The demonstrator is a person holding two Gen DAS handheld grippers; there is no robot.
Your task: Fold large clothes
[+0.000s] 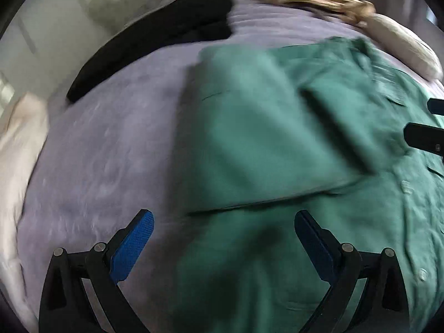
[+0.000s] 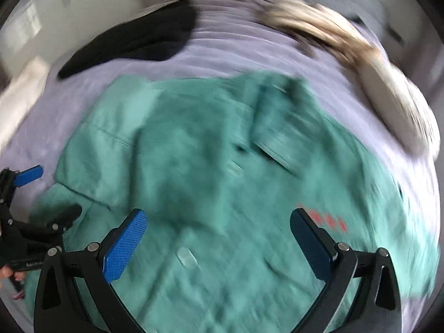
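We hold left gripper (image 1: 223,223) jaws spread wide, nothing between, above near left part of green shirt (image 1: 277,138). Right gripper (image 2: 217,223) jaws likewise wide apart, empty, over shirt front. Shirt lies mid-bed on lilac bed sheet (image 1: 111,152), one side folded over. Black garment (image 1: 155,44) toward far left edge of bed, beige garment (image 1: 319,0) along far right edge.

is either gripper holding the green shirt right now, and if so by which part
Nothing is held. The left gripper and right gripper both stand open above the green shirt, with no cloth between the pads.
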